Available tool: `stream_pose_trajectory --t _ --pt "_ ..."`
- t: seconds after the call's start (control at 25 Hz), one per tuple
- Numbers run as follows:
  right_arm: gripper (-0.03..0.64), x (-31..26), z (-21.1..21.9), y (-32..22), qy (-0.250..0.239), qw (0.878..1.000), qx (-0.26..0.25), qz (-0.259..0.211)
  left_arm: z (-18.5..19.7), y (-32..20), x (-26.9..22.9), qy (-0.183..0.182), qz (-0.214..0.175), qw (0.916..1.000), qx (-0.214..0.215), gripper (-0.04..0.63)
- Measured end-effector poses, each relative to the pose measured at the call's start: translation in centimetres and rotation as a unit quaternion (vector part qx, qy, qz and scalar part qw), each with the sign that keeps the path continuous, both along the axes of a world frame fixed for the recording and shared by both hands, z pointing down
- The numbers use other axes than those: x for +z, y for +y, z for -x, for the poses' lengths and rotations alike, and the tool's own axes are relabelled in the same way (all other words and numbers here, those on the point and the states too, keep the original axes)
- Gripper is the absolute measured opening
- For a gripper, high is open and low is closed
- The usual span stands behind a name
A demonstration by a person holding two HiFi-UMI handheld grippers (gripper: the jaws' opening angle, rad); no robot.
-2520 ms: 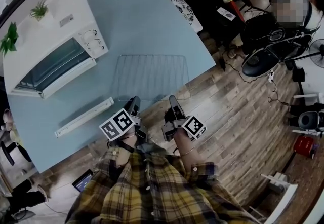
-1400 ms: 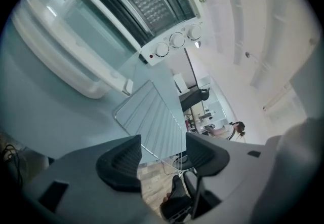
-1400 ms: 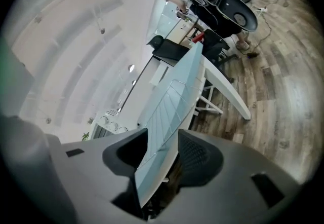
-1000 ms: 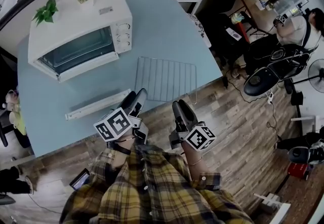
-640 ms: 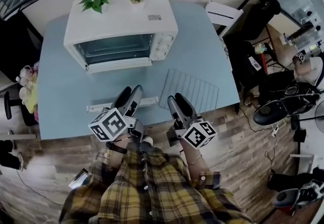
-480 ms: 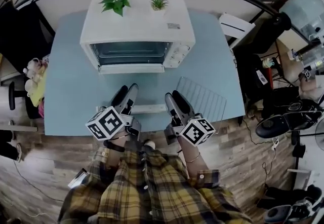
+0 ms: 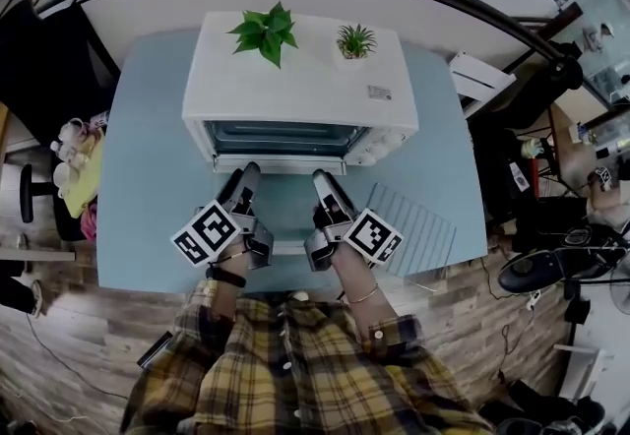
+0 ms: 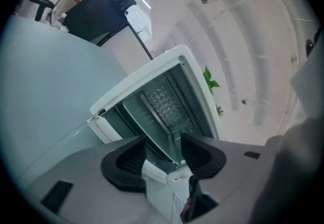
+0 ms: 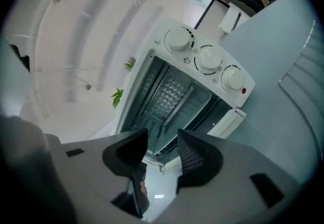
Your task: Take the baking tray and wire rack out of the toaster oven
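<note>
**Presently on your table: toaster oven, door down, rack out**

Toaster oven (image 7: 300, 79): a boxy white case with a flat top. It has a dark cavity with a dimpled, shiny metal back wall, and three round white knobs (image 9: 208, 58) down one side. Its glass door hangs open, and the white handle bar lies towards you.

Two small potted plants (image 7: 266, 32) stand on the oven's top.

Table (image 7: 153, 177): a smooth, pale blue slab.

Wire rack (image 7: 413, 231): a thin metal grid of parallel bars. It lies flat on the table just right of your right hand, near the front edge and outside the oven.

Long narrow white piece (image 7: 288, 247): it lies on the table between your wrists. You cannot tell from here whether it is the baking tray.

Left gripper (image 7: 246, 179): you hold it almost level, aimed at the oven mouth, with its marker cube facing up. Its dark ribbed jaws are closing and grip nothing; only the oven's opening shows in the gap.

Right gripper (image 7: 325, 182): it lies alongside the left one in the same near-level aim. Its jaws stand well apart and are empty.

Your plaid sleeves (image 7: 295, 364) reach forward from below.
</note>
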State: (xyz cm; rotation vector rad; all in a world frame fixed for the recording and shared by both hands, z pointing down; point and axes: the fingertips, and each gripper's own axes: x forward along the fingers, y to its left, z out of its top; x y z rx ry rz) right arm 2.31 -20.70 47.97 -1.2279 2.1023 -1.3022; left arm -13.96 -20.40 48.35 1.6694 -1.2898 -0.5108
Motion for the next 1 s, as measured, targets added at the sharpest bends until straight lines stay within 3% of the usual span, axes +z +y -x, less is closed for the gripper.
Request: stream_pose_trajectory --t 0.48,0.84,1.0 --pt "0.170 5.6 1.6 -6.8 -0.002 0.995 0.046 0.083 1.2 -6.4 5.6 0.064 0.052 0.9961 -0.032 0.202" --pt "0.169 7.5 1.6 -9.3 -0.023 0.991 0.074 0.105 2.0 -8.9 6.4 0.122 0.035 0.9903 -0.056 0.207" --pt "0.166 7.5 1.2 -10.0 -0.033 0.991 0.084 0.098 2.9 -9.2 6.7 0.129 0.036 0.9884 -0.072 0.186"
